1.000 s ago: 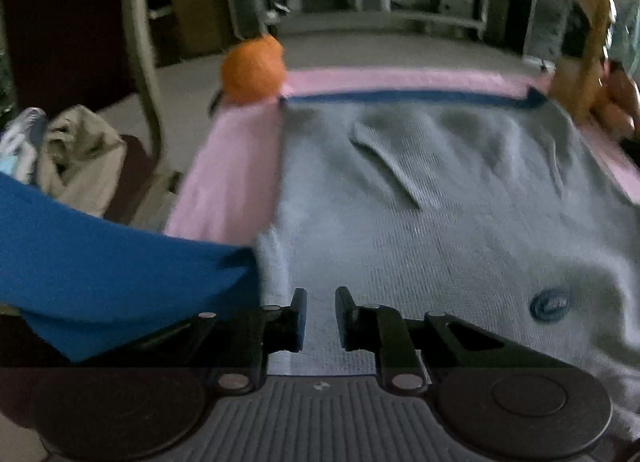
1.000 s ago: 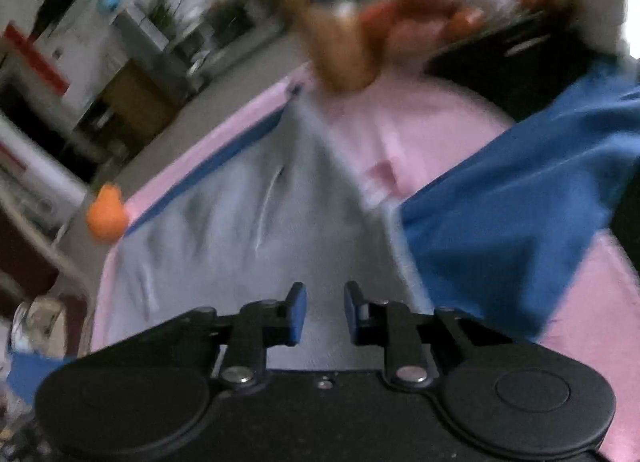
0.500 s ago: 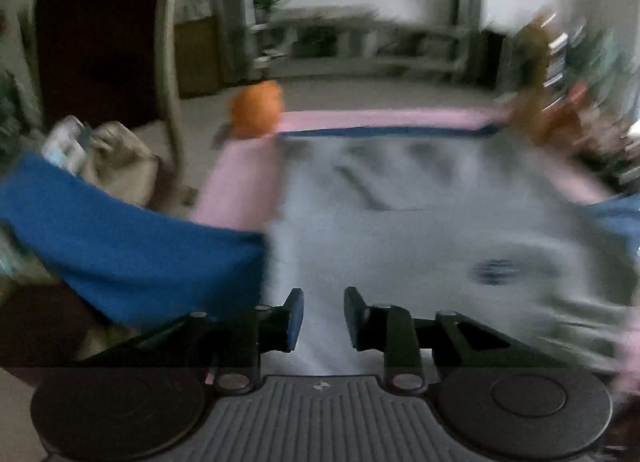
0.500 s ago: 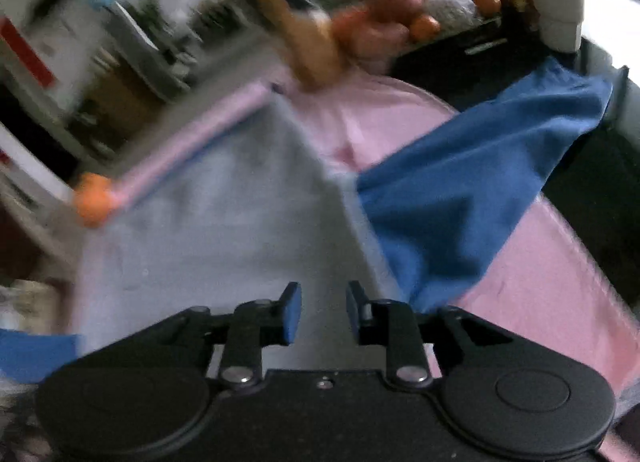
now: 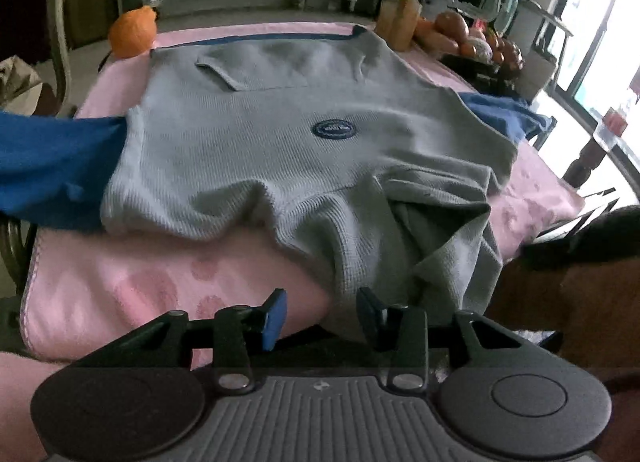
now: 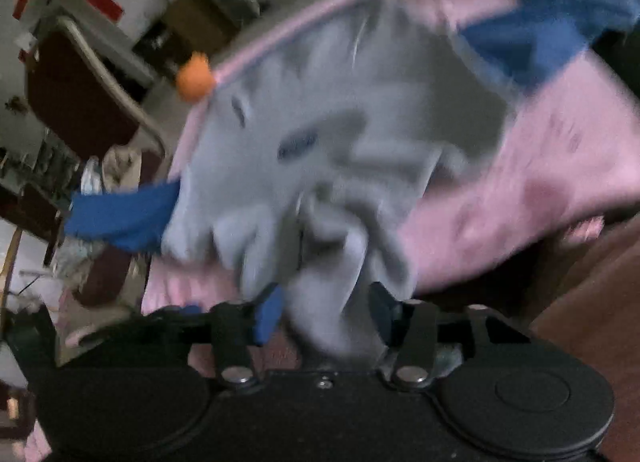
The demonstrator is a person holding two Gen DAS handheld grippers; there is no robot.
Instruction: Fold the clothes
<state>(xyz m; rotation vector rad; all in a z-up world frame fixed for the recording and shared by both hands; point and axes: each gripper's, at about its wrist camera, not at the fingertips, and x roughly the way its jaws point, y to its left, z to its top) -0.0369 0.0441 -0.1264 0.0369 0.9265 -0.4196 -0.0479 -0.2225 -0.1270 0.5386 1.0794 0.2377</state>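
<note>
A grey sweater (image 5: 304,113) with blue sleeves (image 5: 52,165) and a round blue badge lies on a pink cloth (image 5: 132,274) over the table. Its near edge is bunched and hangs over the table's front. My left gripper (image 5: 320,316) is open at the table's near edge, with the hanging grey fabric just in front of its right finger. In the blurred right wrist view the sweater (image 6: 344,109) shows too, and my right gripper (image 6: 324,306) is open with bunched grey fabric lying between its fingers.
An orange ball (image 5: 132,31) sits at the far left corner of the table. A wooden figure (image 5: 404,1) and a tray of fruit (image 5: 476,45) stand at the far right. A chair with clothes stands on the left (image 5: 20,77).
Both grippers have pulled back toward the table's near edge and opened. The sweater's near edge, held before, now lies bunched and draped at the front.
</note>
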